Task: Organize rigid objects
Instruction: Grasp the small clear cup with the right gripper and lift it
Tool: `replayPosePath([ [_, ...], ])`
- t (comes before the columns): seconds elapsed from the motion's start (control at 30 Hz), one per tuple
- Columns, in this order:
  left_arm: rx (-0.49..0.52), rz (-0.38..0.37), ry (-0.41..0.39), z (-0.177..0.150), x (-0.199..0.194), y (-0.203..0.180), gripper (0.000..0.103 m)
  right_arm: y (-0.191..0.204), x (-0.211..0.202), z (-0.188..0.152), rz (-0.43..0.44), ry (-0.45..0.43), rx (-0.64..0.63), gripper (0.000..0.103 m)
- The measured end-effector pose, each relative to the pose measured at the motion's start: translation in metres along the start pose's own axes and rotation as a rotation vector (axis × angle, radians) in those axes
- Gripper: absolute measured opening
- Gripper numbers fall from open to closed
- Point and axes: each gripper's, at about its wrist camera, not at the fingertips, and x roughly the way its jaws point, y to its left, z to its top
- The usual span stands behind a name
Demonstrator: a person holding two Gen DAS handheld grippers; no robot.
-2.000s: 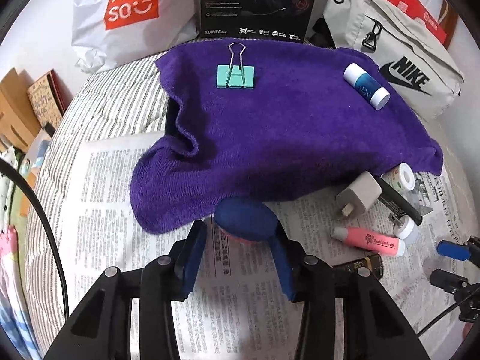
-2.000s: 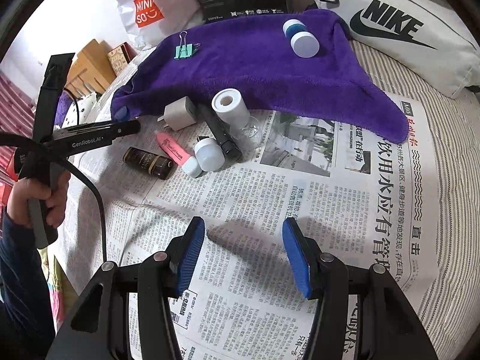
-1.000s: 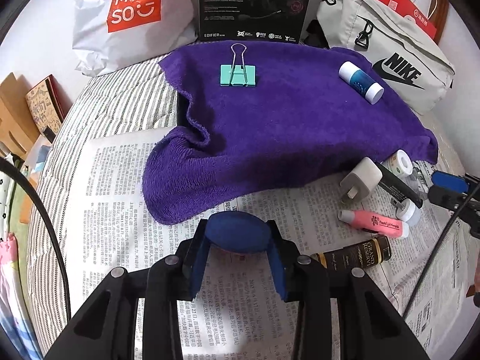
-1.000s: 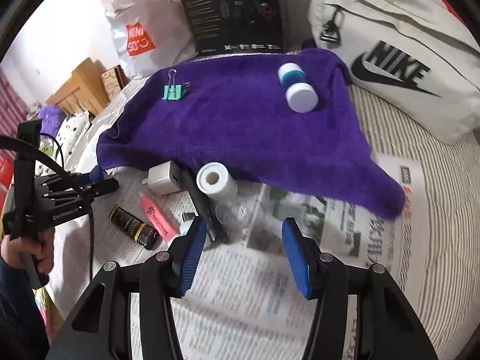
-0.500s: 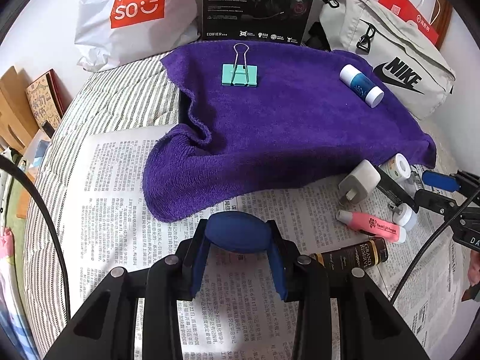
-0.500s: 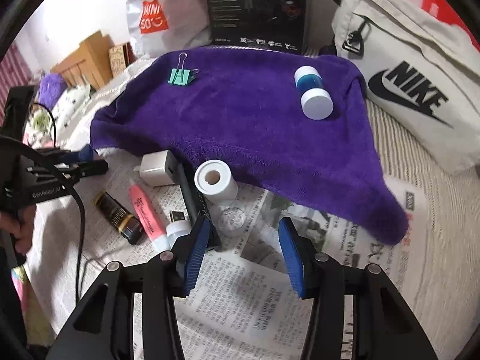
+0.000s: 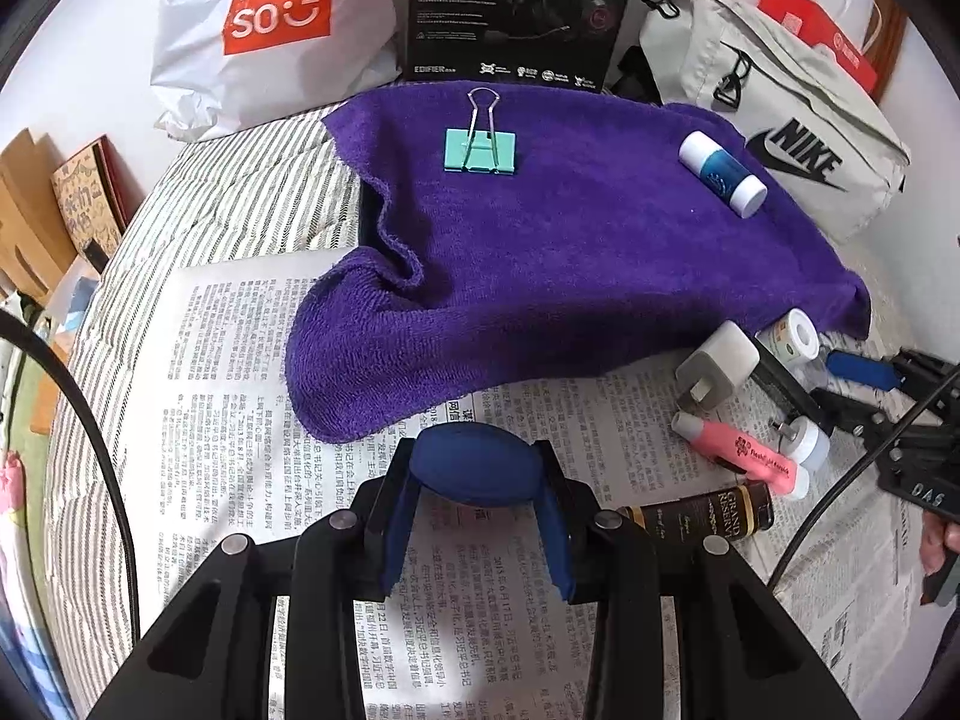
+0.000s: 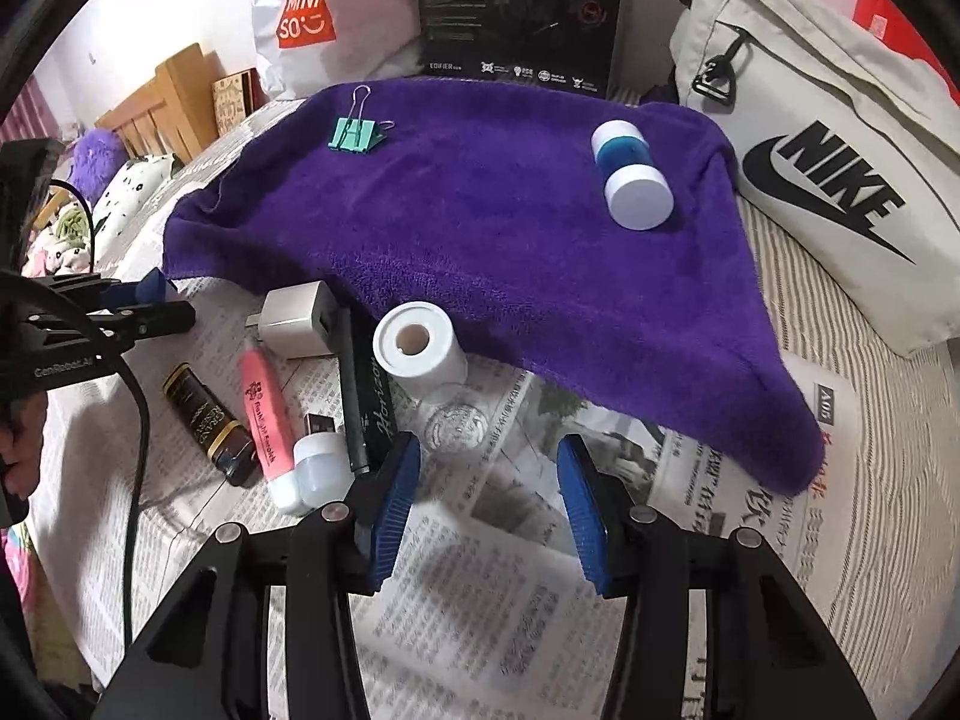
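Observation:
My left gripper is shut on a dark blue oval object, held above the newspaper just before the purple towel. On the towel lie a green binder clip and a blue-and-white bottle. My right gripper is open and empty, just before a small clear glass jar and a white roll. Left of them lie a white charger, a black pen case, a pink highlighter, a small white bottle and a dark brown bottle.
A Miniso bag, a black box and a white Nike bag stand behind the towel. Newspaper covers the striped bed. Wooden furniture stands at the far left.
My left gripper closed on the dark blue oval object and lifted it back from the towel's edge. My right gripper moved forward and left toward the glass jar and white roll.

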Motion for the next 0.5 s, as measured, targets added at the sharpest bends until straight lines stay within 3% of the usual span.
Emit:
replayPosePath([
  [0.1, 0.005, 0.002, -0.001, 0.000, 0.000, -0.001, 0.035, 0.002, 0.005, 0.000, 0.010, -0.011, 0.002, 0.039],
  [0.17, 0.008, 0.003, 0.001, 0.000, 0.000, -0.001, 0.035, 0.002, 0.004, -0.001, 0.003, -0.045, 0.011, 0.027],
  [0.5, -0.014, -0.033, -0.007, -0.002, -0.004, 0.002, 0.035, -0.016, -0.008, -0.017, -0.001, -0.008, 0.071, 0.027],
])
